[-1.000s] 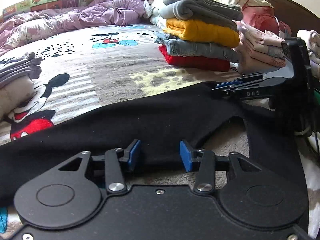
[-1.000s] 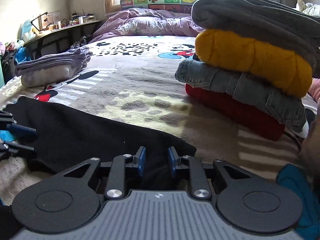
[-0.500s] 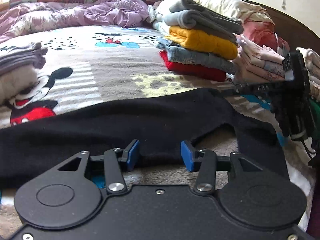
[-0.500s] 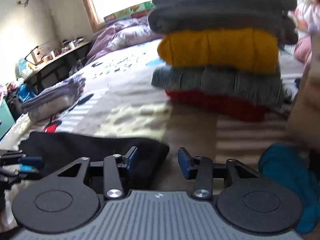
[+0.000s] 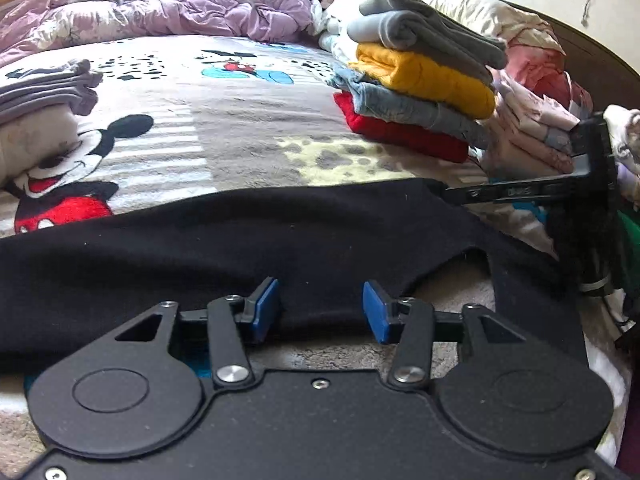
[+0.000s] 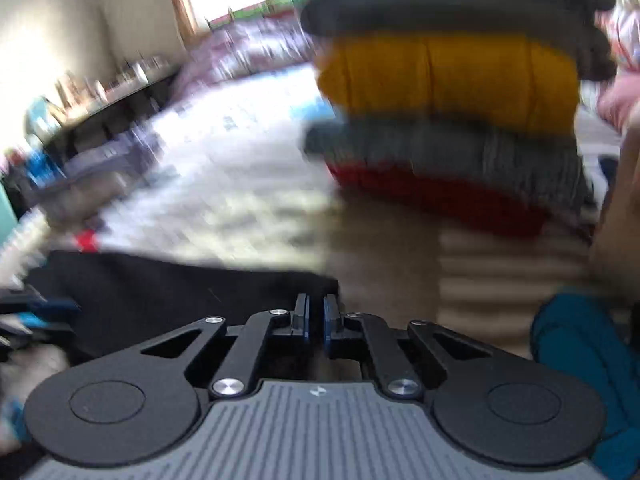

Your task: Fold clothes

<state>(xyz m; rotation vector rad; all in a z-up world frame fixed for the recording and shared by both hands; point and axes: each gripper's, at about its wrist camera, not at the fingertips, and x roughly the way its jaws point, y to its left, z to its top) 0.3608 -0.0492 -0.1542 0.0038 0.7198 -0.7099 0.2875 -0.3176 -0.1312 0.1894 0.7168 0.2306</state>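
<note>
A black garment (image 5: 248, 236) lies spread across the Mickey Mouse blanket (image 5: 224, 120) on the bed. My left gripper (image 5: 319, 310) is open, its blue pads at the garment's near edge with the cloth between them. My right gripper (image 6: 316, 320) is shut at the garment's far right corner (image 6: 312, 284); the view is blurred and I cannot tell whether cloth is pinched. The right gripper also shows in the left wrist view (image 5: 452, 196), at the garment's far corner. The garment also shows in the right wrist view (image 6: 160, 292).
A stack of folded clothes (image 5: 420, 92), grey, yellow, denim and red, stands at the back right, with pale folded clothes (image 5: 532, 128) beside it. A folded grey and cream pile (image 5: 44, 108) sits at the left. A crumpled purple duvet (image 5: 168, 12) lies at the back.
My right gripper opened half a second ago and has shut again at the garment's corner, moving fast. My left gripper stays open at the near edge.
</note>
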